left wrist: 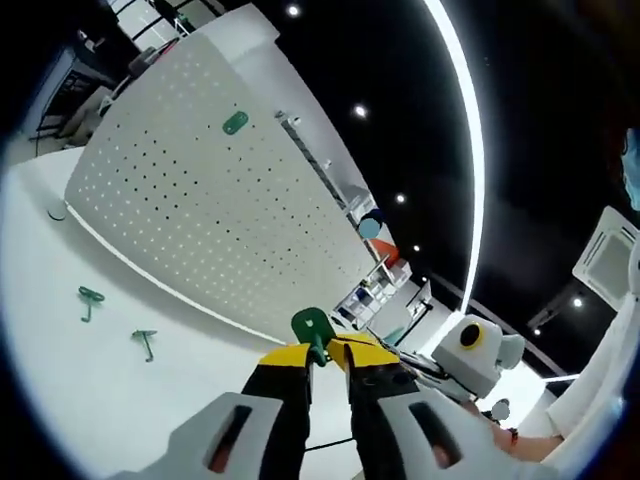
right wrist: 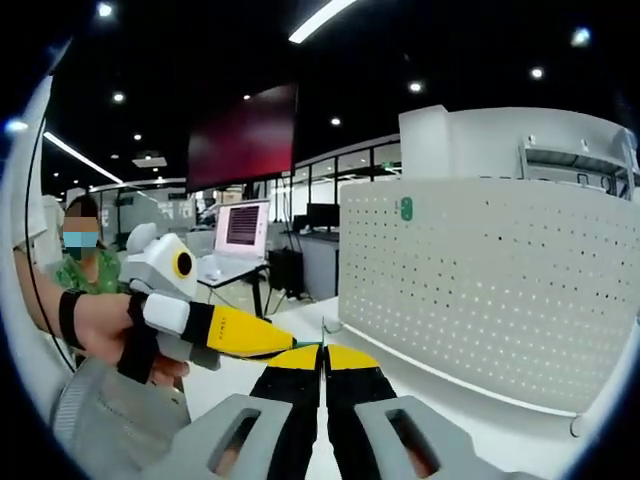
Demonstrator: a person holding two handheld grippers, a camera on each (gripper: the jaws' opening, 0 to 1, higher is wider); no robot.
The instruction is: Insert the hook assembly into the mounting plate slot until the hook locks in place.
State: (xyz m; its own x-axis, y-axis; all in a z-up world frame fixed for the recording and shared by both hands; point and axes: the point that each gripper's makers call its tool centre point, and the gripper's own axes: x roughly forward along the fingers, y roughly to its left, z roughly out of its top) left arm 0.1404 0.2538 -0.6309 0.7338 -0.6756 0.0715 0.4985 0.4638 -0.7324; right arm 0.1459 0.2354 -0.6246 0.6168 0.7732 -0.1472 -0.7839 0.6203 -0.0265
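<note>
The left gripper (left wrist: 327, 352) grips a green hook (left wrist: 311, 327) before the pegboard (left wrist: 210, 190); the right gripper (right wrist: 324, 352) looks clenched, seemingly on nothing.

I am working in what looks like an open-plan lab or tech office. A black ceiling (right wrist: 300, 60) carries round spotlights and long strip lights (left wrist: 465, 120). Behind my white table (left wrist: 60, 330) stands a white perforated pegboard (right wrist: 500, 270) set up as a test fixture. Further back I see desks with a lit laptop screen (right wrist: 243, 226), a large dark red wall display (right wrist: 245, 135), glazed partitions, and white shelving (left wrist: 330, 175) holding small items.
</note>
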